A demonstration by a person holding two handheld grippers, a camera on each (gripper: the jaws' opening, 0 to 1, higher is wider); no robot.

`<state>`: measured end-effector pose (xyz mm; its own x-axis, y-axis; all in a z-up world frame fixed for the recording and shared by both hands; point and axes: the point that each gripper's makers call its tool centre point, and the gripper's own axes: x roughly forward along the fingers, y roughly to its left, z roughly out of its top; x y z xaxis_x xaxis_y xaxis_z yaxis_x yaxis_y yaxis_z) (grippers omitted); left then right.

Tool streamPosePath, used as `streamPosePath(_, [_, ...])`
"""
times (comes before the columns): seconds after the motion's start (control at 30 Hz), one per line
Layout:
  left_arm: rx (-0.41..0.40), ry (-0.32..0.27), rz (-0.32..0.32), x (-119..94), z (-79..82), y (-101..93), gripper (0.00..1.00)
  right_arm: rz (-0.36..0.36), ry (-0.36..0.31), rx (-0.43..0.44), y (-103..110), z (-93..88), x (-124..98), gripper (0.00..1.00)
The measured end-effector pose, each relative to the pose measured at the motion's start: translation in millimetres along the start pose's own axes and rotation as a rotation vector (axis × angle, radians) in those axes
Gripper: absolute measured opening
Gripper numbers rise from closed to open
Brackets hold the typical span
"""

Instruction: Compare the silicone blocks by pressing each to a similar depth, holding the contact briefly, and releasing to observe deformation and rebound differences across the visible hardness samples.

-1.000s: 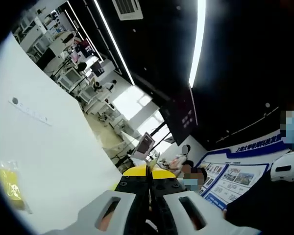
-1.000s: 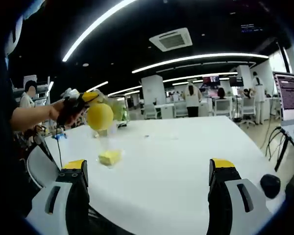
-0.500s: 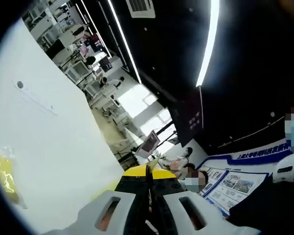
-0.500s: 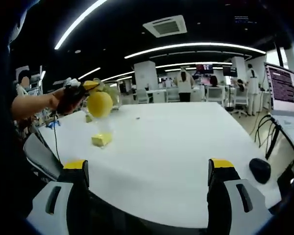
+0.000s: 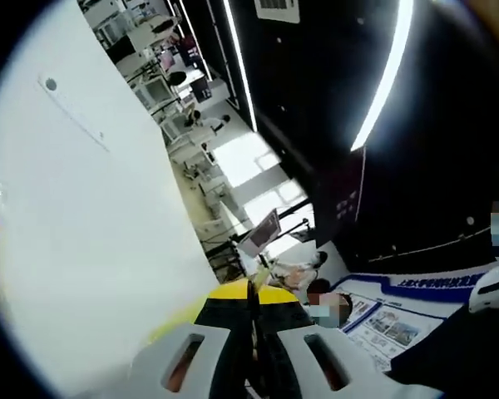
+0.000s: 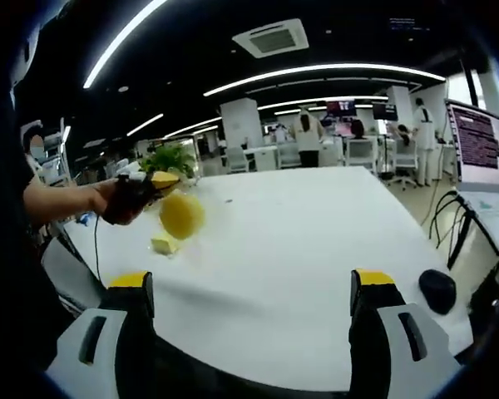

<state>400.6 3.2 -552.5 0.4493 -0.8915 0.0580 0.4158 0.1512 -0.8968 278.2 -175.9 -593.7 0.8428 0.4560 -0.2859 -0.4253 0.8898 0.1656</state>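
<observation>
Yellow silicone block clamped in left hand-held gripper, right hand-held gripper wide open

round yellow block: lifted, tilted | small yellow block: flat on table

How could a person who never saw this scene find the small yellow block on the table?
In the right gripper view, find the big white table and go to its left side. The small yellow block lies flat there, under the yellow bag hanging from the left gripper. It alone rests on the table.
</observation>
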Motion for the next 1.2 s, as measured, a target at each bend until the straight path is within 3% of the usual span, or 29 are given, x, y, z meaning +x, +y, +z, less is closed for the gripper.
streamPosePath(0.1, [-0.031, -0.016, 0.015, 0.5, 1.3, 11.0, 0.0, 0.006, 0.015, 0.015, 1.6, -2.3, 2.7, 0.91])
streamPosePath(0.23, [-0.099, -0.079, 0.099, -2.7, 9.5, 45.2, 0.0, 0.004, -0.009, 0.069, -0.6, 5.7, 6.5, 0.9])
streamPosePath(0.33, [-0.07, -0.084, 0.155, -4.7, 10.4, 61.8, 0.0, -0.005, -0.003, 0.072, -4.0, 7.0, 10.0, 0.89])
streamPosePath(0.4, [-0.099, -0.119, 0.172, -6.2, 14.9, 70.4, 0.0, -0.004, 0.008, 0.067, -3.6, 4.5, 12.3, 0.89])
streamPosePath(0.47, [-0.124, -0.196, 0.206, -10.8, 25.7, 86.7, 0.0, 0.006, 0.024, 0.057, -1.5, 0.8, 14.7, 0.86])
streamPosePath(0.53, [-0.159, -0.255, 0.238, -13.8, 31.0, 102.1, 0.0, 0.012, 0.054, 0.0, 1.0, -2.8, 17.7, 0.81])
streamPosePath(0.67, [-0.214, -0.325, 0.284, -18.9, 39.8, 126.6, 0.0, 0.053, 0.053, -0.004, 12.9, -0.4, 26.0, 0.81])
streamPosePath(0.73, [-0.213, -0.322, 0.302, -19.3, 41.9, 133.9, 0.0, 0.058, 0.051, 0.001, 14.9, 0.4, 28.7, 0.81])
streamPosePath(0.8, [-0.168, -0.307, 0.362, -22.2, 45.1, 148.7, 0.0, 0.062, 0.047, 0.008, 15.7, 1.2, 29.9, 0.81])
streamPosePath(0.9, [-0.088, -0.252, 0.517, -32.0, 44.2, 173.3, 0.0, 0.06, 0.04, 0.02, 14.1, 2.5, 30.7, 0.8])
streamPosePath(0.97, [-0.039, -0.216, 0.568, -33.4, 46.6, 183.6, 0.0, 0.057, 0.038, 0.027, 12.8, 3.3, 31.3, 0.8])
streamPosePath(1.07, [-0.027, -0.199, 0.577, -29.3, 48.4, 188.9, 0.0, 0.059, 0.029, 0.036, 13.4, 5.7, 31.4, 0.8])
streamPosePath(1.2, [0.033, -0.137, 0.637, -31.7, 47.1, 199.8, 0.0, 0.054, 0.029, 0.034, 16.4, 6.4, 28.4, 0.79])
